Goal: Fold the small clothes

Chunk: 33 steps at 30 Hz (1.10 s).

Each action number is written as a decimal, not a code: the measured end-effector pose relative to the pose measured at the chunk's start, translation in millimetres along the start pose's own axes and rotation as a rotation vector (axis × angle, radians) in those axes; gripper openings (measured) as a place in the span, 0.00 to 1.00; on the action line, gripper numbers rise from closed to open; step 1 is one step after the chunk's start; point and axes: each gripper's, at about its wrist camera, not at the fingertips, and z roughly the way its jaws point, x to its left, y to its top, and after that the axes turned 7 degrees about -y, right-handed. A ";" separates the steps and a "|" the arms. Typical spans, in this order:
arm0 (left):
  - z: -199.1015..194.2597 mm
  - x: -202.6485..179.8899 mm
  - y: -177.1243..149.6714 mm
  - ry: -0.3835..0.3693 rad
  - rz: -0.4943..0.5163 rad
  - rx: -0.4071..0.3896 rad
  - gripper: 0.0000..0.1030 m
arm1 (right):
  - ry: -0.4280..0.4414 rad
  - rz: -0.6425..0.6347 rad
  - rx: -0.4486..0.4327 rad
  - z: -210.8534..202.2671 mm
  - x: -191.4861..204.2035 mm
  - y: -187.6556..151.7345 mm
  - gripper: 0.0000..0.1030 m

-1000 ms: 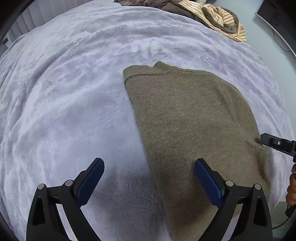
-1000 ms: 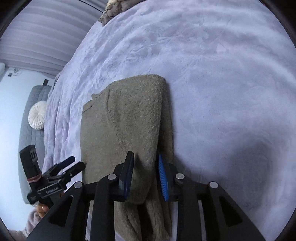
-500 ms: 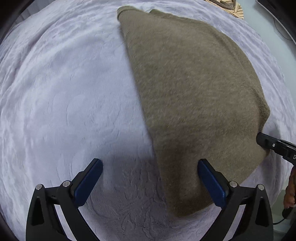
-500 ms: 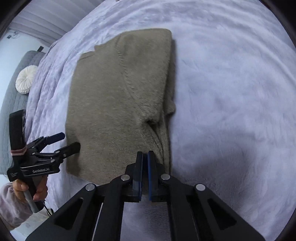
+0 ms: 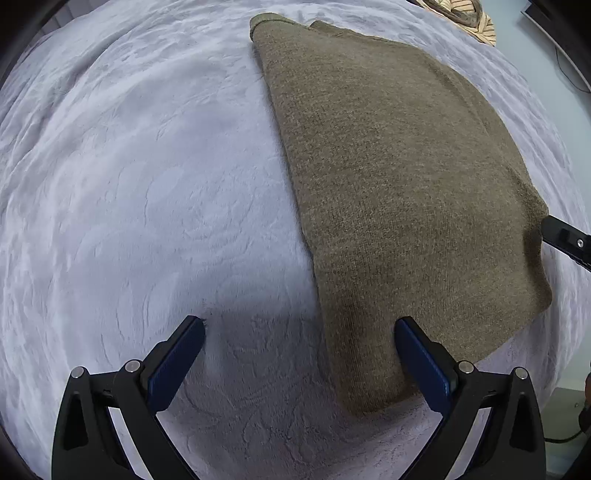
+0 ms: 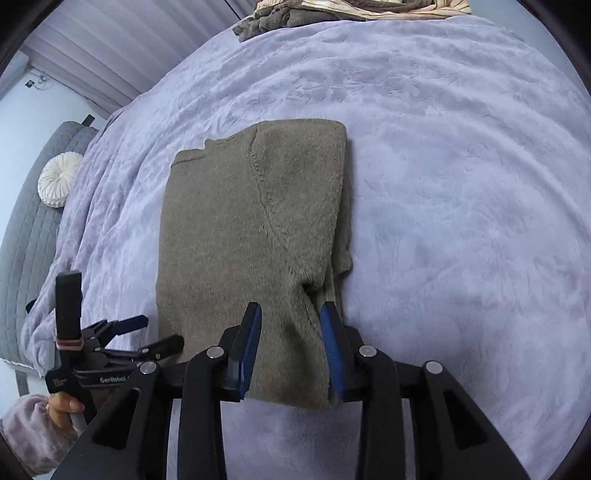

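An olive-brown knit sweater (image 5: 399,177) lies flat on the lavender bedspread (image 5: 140,192), its sides folded in to a long rectangle. It also shows in the right wrist view (image 6: 236,236). My left gripper (image 5: 299,354) is open and empty, its jaws straddling the sweater's near left corner, just above the cloth. My right gripper (image 6: 290,347) is open, its jaws either side of the sweater's near right edge where the folded sleeve lies. The left gripper also shows in the right wrist view (image 6: 147,334).
A pile of brown and striped clothes (image 6: 332,11) lies at the far end of the bed; it also shows in the left wrist view (image 5: 469,18). A grey quilted headboard (image 6: 26,229) with a white round cushion (image 6: 59,179) stands to the left.
My right gripper was shut half a second ago and has opened around the sweater's near edge. My left gripper stayed open and moved closer over the near left corner.
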 end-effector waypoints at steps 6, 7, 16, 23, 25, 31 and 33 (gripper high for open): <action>-0.1 0.5 -4.1 -0.009 -0.006 0.004 1.00 | 0.054 0.199 0.063 36.5 -36.6 -0.4 0.08; -0.1 -0.2 -4.4 -0.006 -0.006 0.005 1.00 | 0.079 0.229 0.067 39.5 -42.7 -3.2 0.08; 1.4 -6.2 0.5 0.008 -0.011 0.008 1.00 | 0.091 0.251 0.089 20.9 -47.6 -10.9 0.22; -1.6 -10.9 -3.2 0.014 -0.014 0.007 1.00 | 0.017 0.241 0.103 6.5 -50.5 -18.4 0.26; -0.3 -11.7 -1.6 0.014 -0.015 0.008 1.00 | 0.012 0.241 0.111 6.7 -51.8 -21.5 0.33; 1.3 -14.4 -1.4 0.021 -0.017 0.022 1.00 | 0.015 0.226 0.117 7.9 -48.7 -25.6 0.37; 0.7 -16.2 -0.8 0.027 -0.024 0.026 1.00 | 0.017 0.223 0.117 8.1 -48.1 -24.6 0.38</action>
